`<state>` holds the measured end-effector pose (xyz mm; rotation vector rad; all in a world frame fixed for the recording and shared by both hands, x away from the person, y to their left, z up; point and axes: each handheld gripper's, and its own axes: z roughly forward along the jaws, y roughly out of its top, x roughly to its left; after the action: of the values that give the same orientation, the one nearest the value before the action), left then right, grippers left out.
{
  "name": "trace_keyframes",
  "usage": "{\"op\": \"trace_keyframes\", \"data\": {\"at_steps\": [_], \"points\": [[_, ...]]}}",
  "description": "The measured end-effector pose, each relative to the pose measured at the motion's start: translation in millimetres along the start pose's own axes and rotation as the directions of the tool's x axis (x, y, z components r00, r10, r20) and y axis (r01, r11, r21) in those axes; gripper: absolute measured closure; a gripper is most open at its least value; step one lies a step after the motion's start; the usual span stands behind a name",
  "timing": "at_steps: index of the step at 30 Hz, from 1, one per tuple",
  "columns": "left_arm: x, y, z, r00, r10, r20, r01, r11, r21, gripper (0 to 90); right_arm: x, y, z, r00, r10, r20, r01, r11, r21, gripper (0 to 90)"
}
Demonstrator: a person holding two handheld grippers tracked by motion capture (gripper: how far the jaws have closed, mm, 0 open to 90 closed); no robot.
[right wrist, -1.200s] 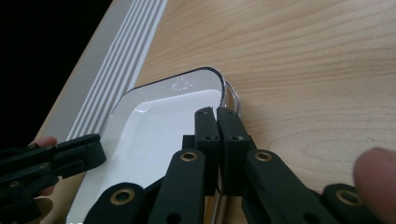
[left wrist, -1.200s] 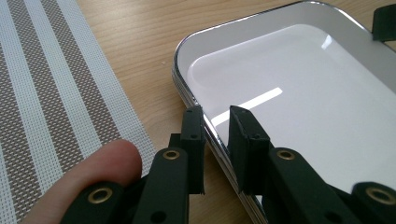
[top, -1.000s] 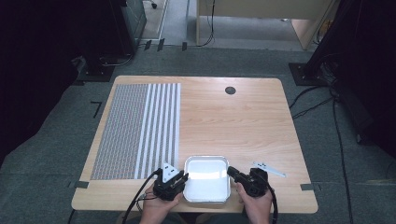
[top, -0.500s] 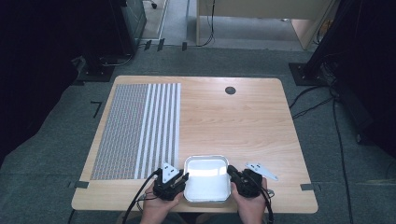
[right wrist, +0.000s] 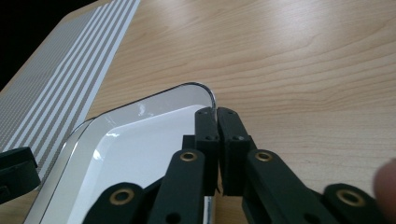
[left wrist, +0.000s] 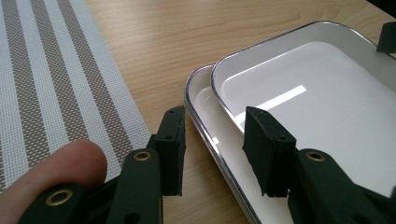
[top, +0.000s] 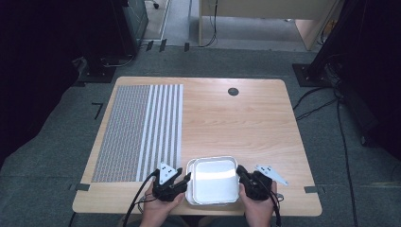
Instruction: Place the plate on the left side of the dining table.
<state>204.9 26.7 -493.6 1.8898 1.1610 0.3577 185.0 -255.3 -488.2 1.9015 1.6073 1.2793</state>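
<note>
L gripper (left wrist: pixel 219 154) – jaws part open, have just been opening; the tray rims sit between them but the pads don't press, so nothing held on this side. Earlier frames vs now: gripper in the same spot at the tray's 9 o'clock edge, only the jaw gap has changed. R gripper (right wrist: pixel 217 154) – jaws pinched tight on the rim of the top tray (right wrist: pixel 140 140) at the stack's 3 o'clock side, pads close to meeting, thin metal edge between them.

Stack = two white enamel trays w/ chrome rims; top tray (left wrist: pixel 317 93) sits skewed on the bottom tray (left wrist: pixel 205 100), whose rim peeks out toward 9 o'clock. In the high view the trays (top: pixel 213 179) lie at the worktop's (top: pixel 246 123) 6 o'clock edge, between both hands; L gripper (top: pixel 182 182), R gripper (top: pixel 243 176).

Outward: striped woven placemat (top: pixel 142 130) at 10 o'clock from the trays, just beside but apart. Round grommet hole (top: pixel 233 91) at 12 o'clock, well away.

Meaning, as judgement: L has let go while R has the top tray – looks like set-up for sliding or lifting the top tray off, or L re-gripping the lower one to hold it down. Separation not yet done. Risk: one-sided pinch may tip the tray.
</note>
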Motion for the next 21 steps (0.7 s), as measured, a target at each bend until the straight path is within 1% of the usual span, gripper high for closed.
{"op": "trace_keyframes", "data": {"at_steps": [3, 6, 7, 9, 11, 15, 18, 20, 21], "points": [[-2.0, 0.0, -0.2, 0.9999, 0.001, 0.011, -0.001, 1.0000, -0.002, 58.9, -2.4, 1.5, -2.7, 0.9999, -0.010, -0.007, 0.010, 1.000, -0.018, 78.8], [-5.1, -0.5, 0.3, 0.9995, 0.007, 0.029, -0.007, 1.0000, 0.001, 59.2, -3.6, 1.5, -6.8, 0.9983, -0.056, 0.016, 0.057, 0.998, -0.020, 77.3], [-6.1, -0.7, 0.4, 0.9993, 0.010, 0.035, -0.010, 0.9999, 0.004, 59.3, -4.0, 1.4, -8.5, 0.9979, -0.061, 0.020, 0.062, 0.998, -0.017, 77.2], [-8.7, -1.2, 0.8, 0.9991, 0.013, 0.041, -0.013, 0.9999, 0.004, 59.8, -4.2, 1.8, -11.2, 0.9984, -0.057, 0.003, 0.057, 0.998, -0.002, 77.2], [-11.1, -2.0, 1.9, 0.9988, 0.015, 0.047, -0.015, 0.9998, 0.009, 59.9, -2.2, 1.6, -11.8, 0.9977, -0.068, 0.002, 0.068, 0.998, 0.016, 77.5], [-15.4, -4.5, 5.1, 0.9976, 0.032, 0.061, -0.034, 0.9992, 0.024, 60.3, 5.2, -1.0, -7.7, 0.9944, -0.102, 0.027, 0.101, 0.994, 0.036, 78.2], [-16.8, -5.2, 6.1, 0.9977, 0.036, 0.057, -0.038, 0.9989, 0.029, 62.0, 10.2, -4.8, 0.9, 0.9887, -0.139, 0.056, 0.135, 0.988, 0.074, 78.7], [-17.3, -5.3, 6.3, 0.9978, 0.037, 0.056, -0.039, 0.9987, 0.034, 63.3, 12.1, -6.9, 5.5, 0.9882, -0.138, 0.065, 0.131, 0.986, 0.101, 81.6], [-17.8, -5.4, 6.5, 0.9978, 0.035, 0.056, -0.037, 0.9987, 0.035, 63.6, 12.3, -7.2, 6.6, 0.9896, -0.129, 0.065, 0.122, 0.987, 0.102, 82.8]]}}
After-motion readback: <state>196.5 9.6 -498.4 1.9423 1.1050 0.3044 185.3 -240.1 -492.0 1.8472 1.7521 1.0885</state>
